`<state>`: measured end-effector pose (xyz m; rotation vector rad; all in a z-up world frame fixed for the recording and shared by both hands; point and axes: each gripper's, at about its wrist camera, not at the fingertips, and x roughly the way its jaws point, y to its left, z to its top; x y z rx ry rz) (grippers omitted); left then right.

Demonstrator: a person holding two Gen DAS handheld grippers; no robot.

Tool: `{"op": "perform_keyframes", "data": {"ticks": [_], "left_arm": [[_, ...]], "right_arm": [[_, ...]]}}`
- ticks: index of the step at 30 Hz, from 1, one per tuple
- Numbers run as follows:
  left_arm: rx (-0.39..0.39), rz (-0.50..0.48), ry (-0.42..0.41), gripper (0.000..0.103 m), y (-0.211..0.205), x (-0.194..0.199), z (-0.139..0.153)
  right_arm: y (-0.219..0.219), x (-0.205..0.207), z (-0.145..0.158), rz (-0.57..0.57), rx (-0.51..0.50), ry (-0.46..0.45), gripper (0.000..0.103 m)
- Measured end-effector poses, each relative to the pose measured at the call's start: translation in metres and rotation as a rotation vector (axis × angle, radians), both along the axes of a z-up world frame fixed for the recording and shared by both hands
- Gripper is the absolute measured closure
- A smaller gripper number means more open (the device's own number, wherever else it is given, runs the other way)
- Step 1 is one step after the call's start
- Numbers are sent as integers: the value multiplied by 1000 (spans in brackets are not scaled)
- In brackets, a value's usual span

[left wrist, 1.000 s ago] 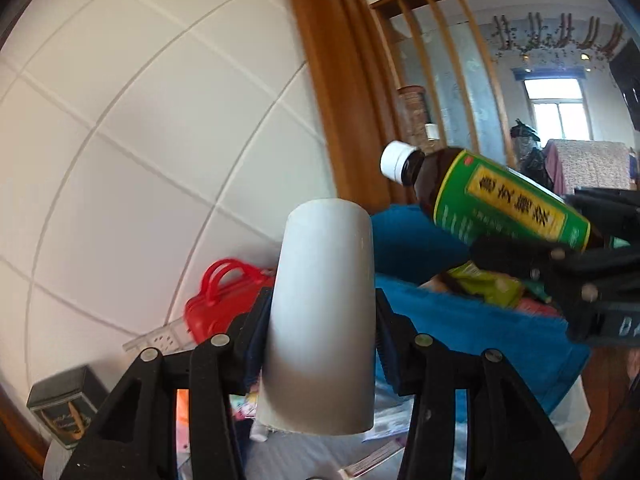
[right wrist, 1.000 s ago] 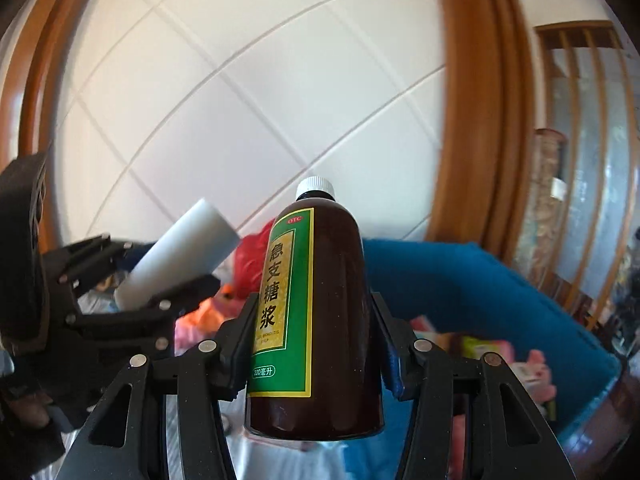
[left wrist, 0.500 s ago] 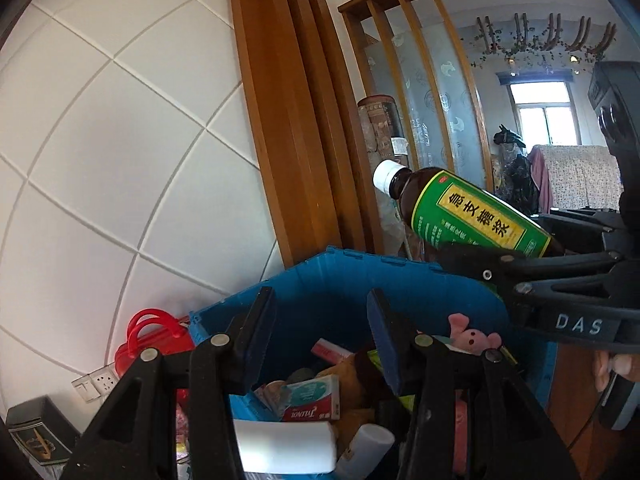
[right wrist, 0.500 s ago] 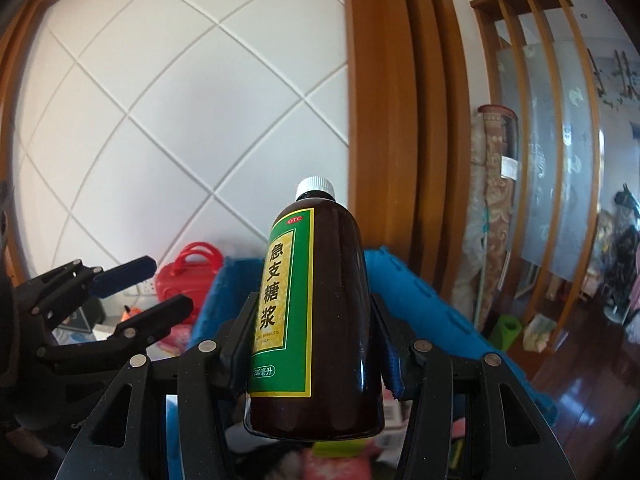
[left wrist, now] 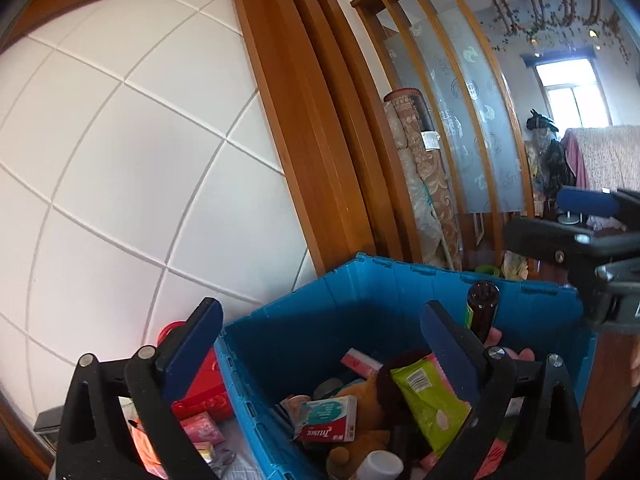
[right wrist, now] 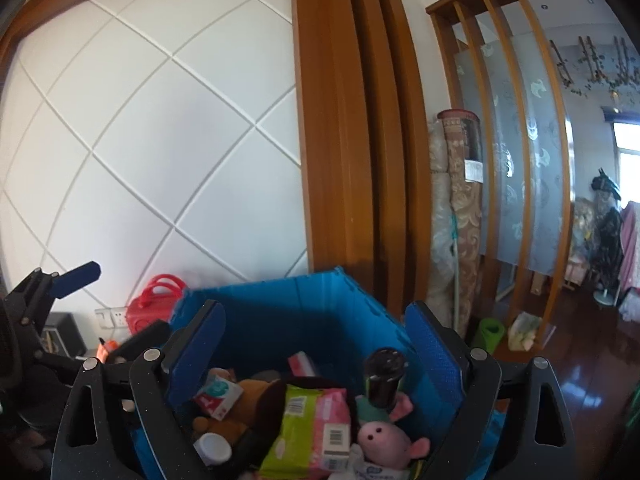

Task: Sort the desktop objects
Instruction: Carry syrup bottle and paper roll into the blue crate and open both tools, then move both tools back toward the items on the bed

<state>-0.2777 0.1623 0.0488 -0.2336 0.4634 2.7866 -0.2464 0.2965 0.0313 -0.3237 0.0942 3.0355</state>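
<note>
**A:** Where is the dark syrup bottle [right wrist: 385, 376]?

**B:** In the blue storage crate [right wrist: 320, 300], standing base up among the other things. The right wrist view shows it beside a pink pig plush [right wrist: 386, 442]; the left wrist view shows its round bottom [left wrist: 483, 304] near the crate's far wall [left wrist: 400, 292].

**A:** Is either claw on it?

**B:** No. The right gripper [right wrist: 316, 344] has its jaws spread wide with nothing between them, above the crate. The left gripper [left wrist: 320, 344] is spread apart too and holds nothing, poised over the crate's near corner.

**A:** What else lies in the crate?

**B:** A green wipes pack [left wrist: 430, 404], a Tylenol box [left wrist: 328, 424], a brown plush toy [left wrist: 360, 396], a white-capped bottle [left wrist: 380, 466] and a pink packet [right wrist: 334, 424] next to the green pack.

**A:** And outside it?

**B:** A red handbag [right wrist: 154, 300] sits just to the left of the crate against the white tiled wall [right wrist: 160, 140], with a wall socket [right wrist: 110, 317] beside it. A wooden door frame [right wrist: 352, 140] rises behind the crate, rolled carpets [right wrist: 460, 220] lean to its right, and a slatted wooden screen [right wrist: 520, 140] with frosted glass stands beyond them.
</note>
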Motion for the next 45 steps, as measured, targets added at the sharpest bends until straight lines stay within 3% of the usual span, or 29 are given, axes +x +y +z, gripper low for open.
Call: {"op": "perform_keyframes", "data": {"ticks": [4,12,17,24,30,37,41,45], "left_arm": [[1,37,-4,2,-18,8,-5],[61,180,-17,2,-79,24,-13],[50,270,-16,2,-119,40,-24],[91,414,-10,2,-222,78,-39],[74,551,-34,2,-324,107,-55],[54,564,-76,2,-401,133,-87],[63,546,-92,2,-424,134,-104],[87,529,-114,2,-435,131,-120]], "right_arm": [[-13,4,2,34,21,16,1],[-36,9,3,106,2,35,0],[-57,15,-3,173,-13,38,0],[-109,29,-7,241,-9,34,0],[-176,27,-21,307,-24,-22,0],[-255,26,-48,333,-13,-98,0],[-290,24,-64,347,6,-123,0],[-309,11,-83,387,35,-205,0]]}}
